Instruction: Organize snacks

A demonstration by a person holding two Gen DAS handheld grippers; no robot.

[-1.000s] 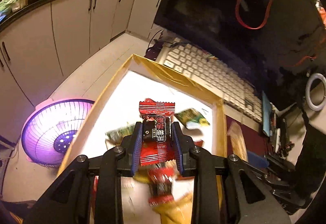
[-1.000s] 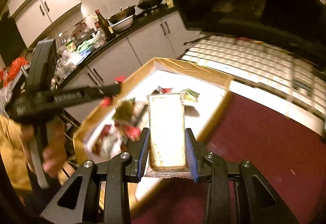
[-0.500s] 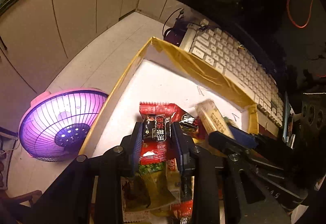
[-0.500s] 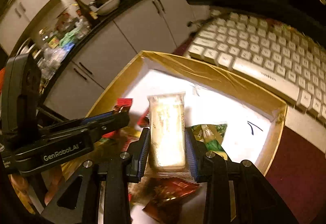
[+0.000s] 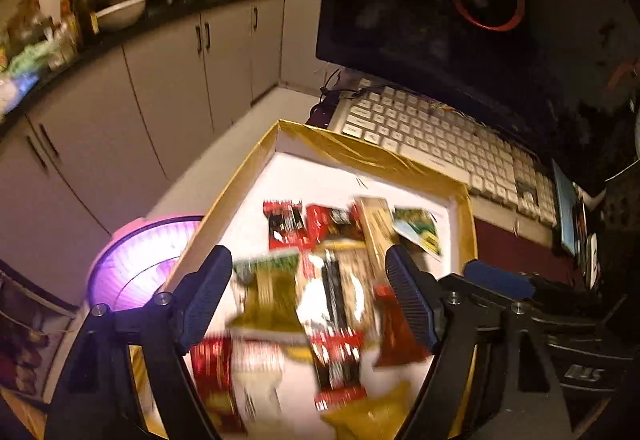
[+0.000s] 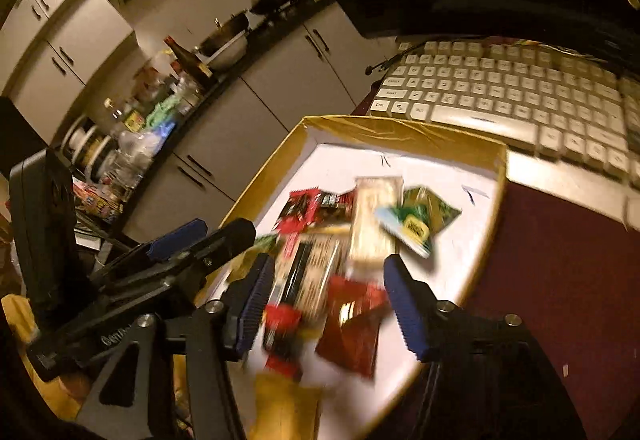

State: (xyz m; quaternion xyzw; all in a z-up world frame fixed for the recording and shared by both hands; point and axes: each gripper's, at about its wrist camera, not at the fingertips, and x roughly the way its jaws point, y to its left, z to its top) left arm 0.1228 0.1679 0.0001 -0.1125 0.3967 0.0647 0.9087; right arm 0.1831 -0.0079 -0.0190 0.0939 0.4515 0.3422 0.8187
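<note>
Both pkts are leaving my jaws: red pkt point(image 5: 286, 226) and pale bar point(image 6: 374, 217) are now lying in the box point(image 5: 352, 149). Left gripper point(image 5: 308, 298) & right gripper point(image 6: 328, 302) are opening, empty. Bar's lying ahead of right, long axis pointing away.

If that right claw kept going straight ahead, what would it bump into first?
Probably the snack pile in the box. The right claw, its jaws opening with nothing gripped, aims down at it, though blur hides which packet lies nearest.
</note>
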